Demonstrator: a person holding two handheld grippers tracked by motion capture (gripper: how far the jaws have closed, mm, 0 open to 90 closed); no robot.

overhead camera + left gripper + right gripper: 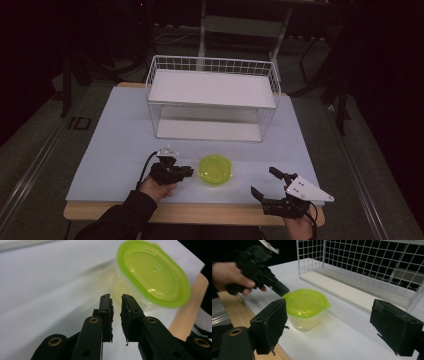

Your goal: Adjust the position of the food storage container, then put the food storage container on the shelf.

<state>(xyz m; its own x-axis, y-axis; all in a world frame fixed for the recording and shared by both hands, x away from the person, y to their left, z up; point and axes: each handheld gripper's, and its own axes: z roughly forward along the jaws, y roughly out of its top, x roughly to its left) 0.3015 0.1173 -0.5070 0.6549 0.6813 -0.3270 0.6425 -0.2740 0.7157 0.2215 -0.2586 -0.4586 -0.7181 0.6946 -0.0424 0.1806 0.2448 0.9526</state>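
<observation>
Pointing at the green-lidded tub (216,170), left gripper (186,171) jaws slightly parted, right gripper (264,183) jaws wide

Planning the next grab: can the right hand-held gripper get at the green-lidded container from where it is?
Probably yes: the right hand-held gripper is open, bare table lies between, and the container faces it.

We see a small tub (216,170) of clear plastic, closed by a bright yellow-green lid (306,301). It stands upright on the white sheet (115,145) that covers the table, near the front edge and just in front of the white wire rack (212,98). The lid sits flat and fully on, rounded in outline, its rim jutting past the tub's pale, see-through wall (304,321). The tub looks empty.
</observation>
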